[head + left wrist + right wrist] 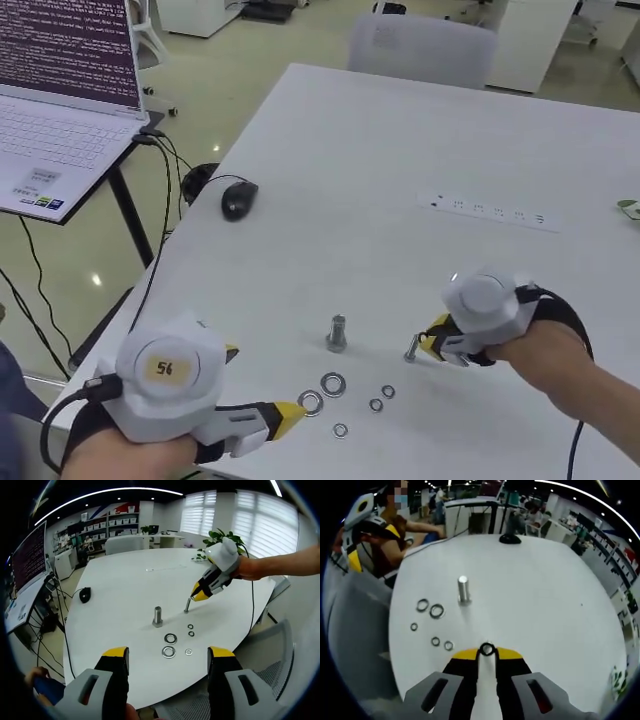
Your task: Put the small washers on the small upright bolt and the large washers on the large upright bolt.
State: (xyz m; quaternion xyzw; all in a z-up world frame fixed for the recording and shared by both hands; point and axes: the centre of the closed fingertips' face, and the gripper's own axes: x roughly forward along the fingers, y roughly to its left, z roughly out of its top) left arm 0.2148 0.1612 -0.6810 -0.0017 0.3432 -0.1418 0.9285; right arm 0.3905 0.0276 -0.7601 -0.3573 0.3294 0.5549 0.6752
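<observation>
The large upright bolt (337, 333) stands mid-table, and the thin small upright bolt (411, 348) is to its right. My right gripper (428, 343) has its tips at the top of the small bolt (187, 605). It is shut on a small washer (487, 650). Two large washers (333, 383) (311, 402) and three small washers (388, 391) (376, 405) (341, 430) lie flat in front of the bolts. My left gripper (262, 384) hovers open at the near table edge. Its jaws frame the washers (168, 652) from a distance.
A black mouse (239, 200) lies at the left table edge and a white power strip (487, 211) farther back. A laptop (60, 110) sits on a stand to the left. A grey chair (420, 48) stands at the far side.
</observation>
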